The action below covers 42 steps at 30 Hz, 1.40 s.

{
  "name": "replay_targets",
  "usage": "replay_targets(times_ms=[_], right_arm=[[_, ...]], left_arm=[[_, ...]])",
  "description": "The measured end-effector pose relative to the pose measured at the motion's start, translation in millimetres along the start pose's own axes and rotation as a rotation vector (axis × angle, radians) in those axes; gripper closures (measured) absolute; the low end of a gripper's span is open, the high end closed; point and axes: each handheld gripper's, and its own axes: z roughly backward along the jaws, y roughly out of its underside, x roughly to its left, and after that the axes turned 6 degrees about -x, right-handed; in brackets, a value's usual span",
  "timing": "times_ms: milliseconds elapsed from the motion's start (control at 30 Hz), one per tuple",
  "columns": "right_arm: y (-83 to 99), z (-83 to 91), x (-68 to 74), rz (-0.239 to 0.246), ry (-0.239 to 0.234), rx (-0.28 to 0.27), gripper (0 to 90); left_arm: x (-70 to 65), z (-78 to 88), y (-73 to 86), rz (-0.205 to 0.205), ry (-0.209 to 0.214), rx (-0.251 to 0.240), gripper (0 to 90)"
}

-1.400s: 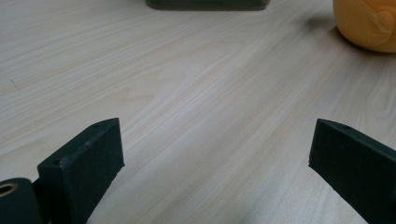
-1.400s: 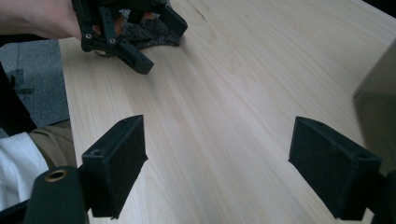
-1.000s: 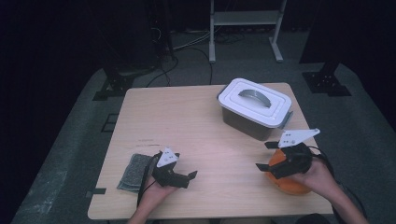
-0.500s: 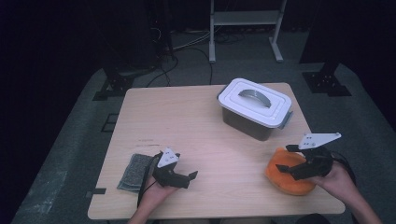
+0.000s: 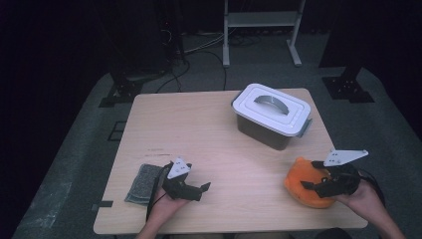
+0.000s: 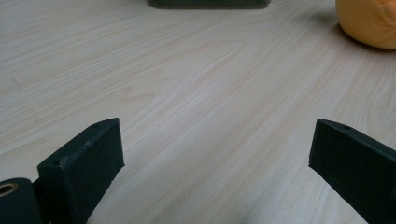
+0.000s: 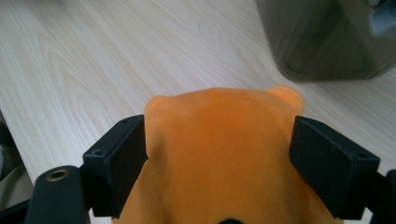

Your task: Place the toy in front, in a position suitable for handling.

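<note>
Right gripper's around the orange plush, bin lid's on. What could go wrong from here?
1. The right gripper straddles the orange plush toy; whether its pads bite is unclear. Soft fabric may slip or sag on lifting.
2. The storage box has its white lid on; the toy cannot go in until that is off.
3. The left gripper is open over bare table, far from the box, so it may be late to help.

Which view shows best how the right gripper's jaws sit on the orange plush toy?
The right gripper view: the orange plush toy lies between the two black jaws, one at each side. The high view shows the right gripper over the toy near the table's right front corner, contact hidden. The left gripper view catches just an edge of the toy, top right.
</note>
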Motion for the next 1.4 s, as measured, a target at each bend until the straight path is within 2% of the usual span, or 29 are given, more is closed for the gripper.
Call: replay_targets(times_ms=[333,867,1100,1400], right_arm=[[17.6,-2.8,0.3,0.004,0.016,-0.021,34.8],[18.8,-1.5,3.0,0.0,0.008,-0.045,60.3],[14.4,3.6,-0.7,-0.006,-0.01,-0.045,65.1],[6.0,5.8,-2.1,-0.004,-0.04,-0.04,67.0]], left_arm=[[0.5,0.2,0.2,0.01,0.002,-0.005,2.3],[1.6,1.3,0.0,0.01,-0.002,-0.009,2.3],[2.3,2.7,-0.5,0.009,-0.01,-0.017,2.3],[3.2,4.0,-0.9,0.006,-0.013,-0.014,2.3]])
